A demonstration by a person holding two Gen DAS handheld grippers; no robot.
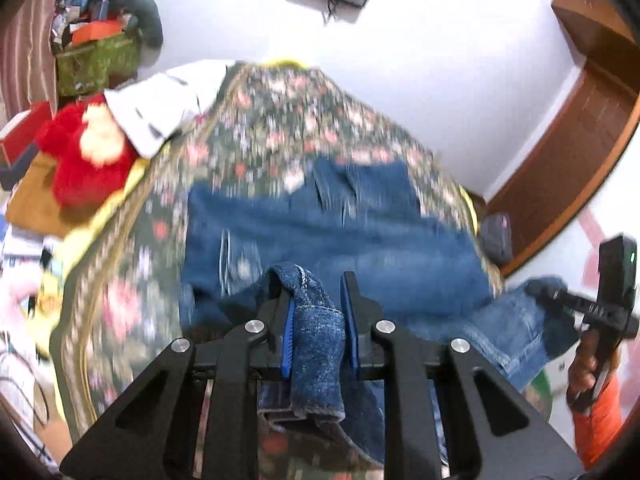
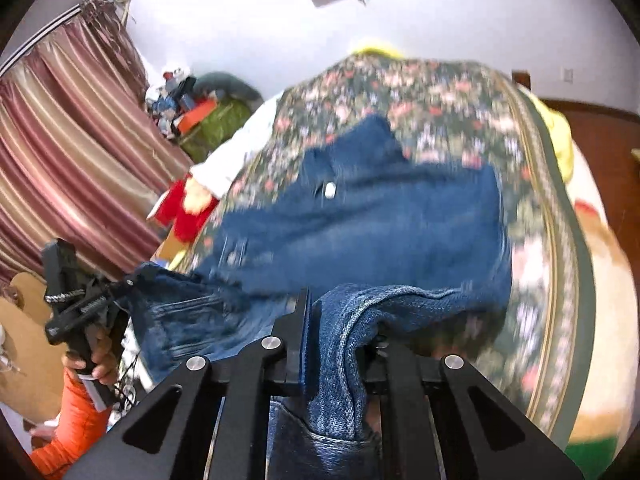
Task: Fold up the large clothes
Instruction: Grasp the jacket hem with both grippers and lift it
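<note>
Blue jeans (image 1: 320, 232) lay spread across a floral bedspread (image 1: 280, 120), long axis running from the waistband at the far end toward the person, while the left gripper (image 1: 318, 312) and right gripper (image 2: 340, 340) each clamped a denim hem.

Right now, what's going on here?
A person is folding blue jeans on a floral bedspread. The left gripper and the right gripper are each shut on a denim edge at the near end, while the rest lies spread on the bed. A red plush toy sits at the bed's side.
</note>
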